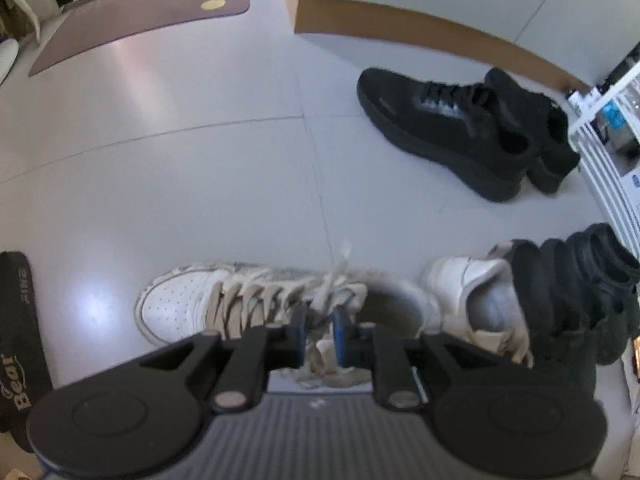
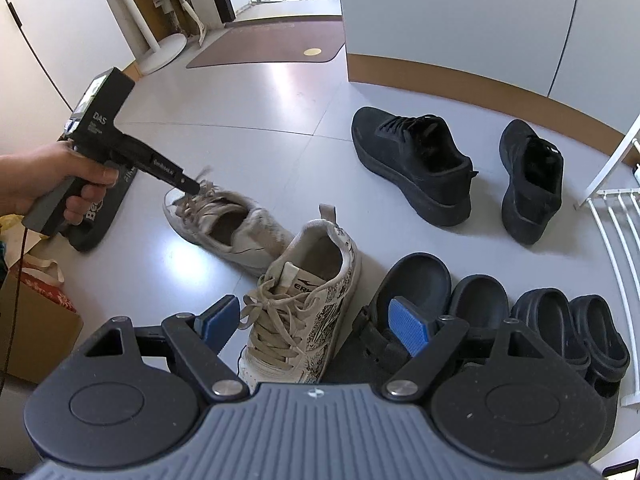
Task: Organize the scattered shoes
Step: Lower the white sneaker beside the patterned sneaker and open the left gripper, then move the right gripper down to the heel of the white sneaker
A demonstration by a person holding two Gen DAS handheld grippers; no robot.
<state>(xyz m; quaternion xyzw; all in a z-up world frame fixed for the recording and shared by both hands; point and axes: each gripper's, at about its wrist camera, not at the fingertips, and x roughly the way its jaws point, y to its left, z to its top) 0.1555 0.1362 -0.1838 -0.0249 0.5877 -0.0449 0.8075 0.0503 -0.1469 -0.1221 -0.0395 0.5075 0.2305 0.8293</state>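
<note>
A worn white sneaker (image 1: 180,304) (image 2: 240,232) lies on the grey floor with its toe to the left. My left gripper (image 1: 321,338) (image 2: 192,189) is right over its laces, the blue pads a narrow gap apart with loose lace ends between them; it looks open. A hand (image 2: 48,176) holds that gripper. The matching patterned sneaker (image 2: 316,280) (image 1: 480,292) stands heel to heel with the first one. My right gripper (image 2: 316,320) hovers above its laces, wide open and holding nothing.
Two black sneakers (image 2: 412,160) (image 2: 532,184) sit apart near the wall. Several black clogs (image 2: 476,300) line up at the right beside a white rack (image 2: 616,232). A black "Bear" item (image 1: 20,340), a cardboard box (image 2: 36,332) and a brown mat (image 2: 264,44) lie around.
</note>
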